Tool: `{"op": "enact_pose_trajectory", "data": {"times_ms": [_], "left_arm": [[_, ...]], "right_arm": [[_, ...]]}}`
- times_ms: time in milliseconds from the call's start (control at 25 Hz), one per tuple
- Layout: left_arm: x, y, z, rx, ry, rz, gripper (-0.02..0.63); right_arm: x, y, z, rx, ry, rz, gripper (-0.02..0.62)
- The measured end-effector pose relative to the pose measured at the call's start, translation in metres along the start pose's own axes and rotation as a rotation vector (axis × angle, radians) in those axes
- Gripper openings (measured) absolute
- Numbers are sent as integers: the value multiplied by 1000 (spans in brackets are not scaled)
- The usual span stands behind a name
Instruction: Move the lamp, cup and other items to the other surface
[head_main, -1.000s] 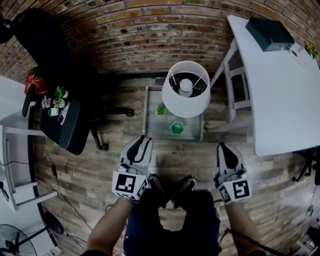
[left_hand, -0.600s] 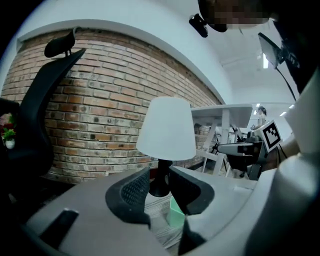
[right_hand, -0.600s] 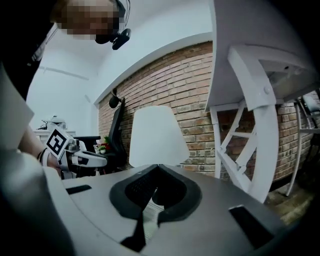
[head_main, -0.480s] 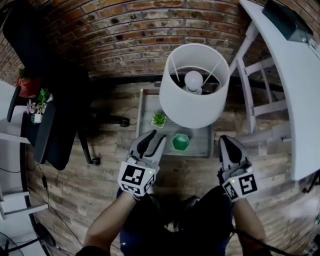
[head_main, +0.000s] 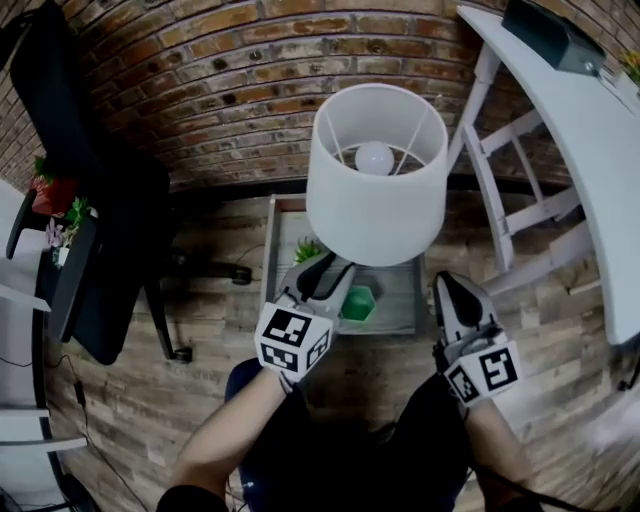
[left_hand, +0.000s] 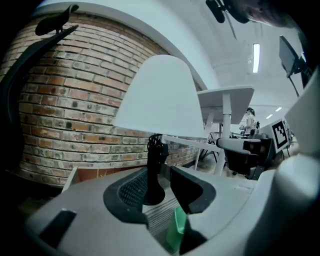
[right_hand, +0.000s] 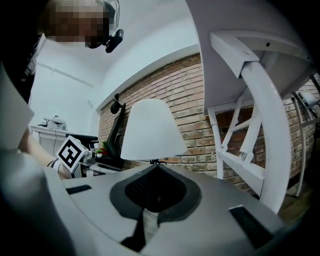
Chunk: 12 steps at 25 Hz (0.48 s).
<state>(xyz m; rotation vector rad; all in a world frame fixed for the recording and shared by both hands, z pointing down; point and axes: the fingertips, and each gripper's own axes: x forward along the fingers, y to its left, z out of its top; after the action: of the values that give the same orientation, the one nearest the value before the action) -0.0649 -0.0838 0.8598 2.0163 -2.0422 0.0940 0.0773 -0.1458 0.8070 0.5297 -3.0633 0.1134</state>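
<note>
The lamp's white shade (head_main: 375, 175) fills the middle of the head view and hides its stem there. Under it stands a low grey side table (head_main: 405, 305) with a green cup (head_main: 358, 302) and a small plant (head_main: 305, 250). My left gripper (head_main: 330, 268) is at the table's near edge, just left of the cup. Its jaws have just been opening and stand open with nothing pressed. In the left gripper view (left_hand: 160, 186) the black lamp stem (left_hand: 153, 165) lines up with the gap, and the cup (left_hand: 175, 230) is low right. My right gripper (head_main: 447, 285) is shut and empty, right of the table.
A white desk (head_main: 590, 150) with slanted legs (head_main: 500, 180) rises at the right, a dark box (head_main: 550, 35) on it. A black office chair (head_main: 100, 200) and potted plants (head_main: 60, 210) are at the left. A brick wall (head_main: 200, 80) runs behind the table.
Both grippers came forward and down toward the side table. The left one reached its near edge beside the cup and its jaws spread. The lamp shade looms larger.
</note>
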Motion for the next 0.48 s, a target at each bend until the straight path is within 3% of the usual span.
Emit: {"op": "enact_pose_trajectory", "data": {"times_ms": [240, 480], "left_arm": [[25, 5, -3, -37, 36, -18, 167], [45, 2, -7, -17, 54, -34, 189]], "right_arm": [[-11, -3, -4, 20, -6, -26, 6], [-20, -7, -7, 35, -4, -49, 6]]}}
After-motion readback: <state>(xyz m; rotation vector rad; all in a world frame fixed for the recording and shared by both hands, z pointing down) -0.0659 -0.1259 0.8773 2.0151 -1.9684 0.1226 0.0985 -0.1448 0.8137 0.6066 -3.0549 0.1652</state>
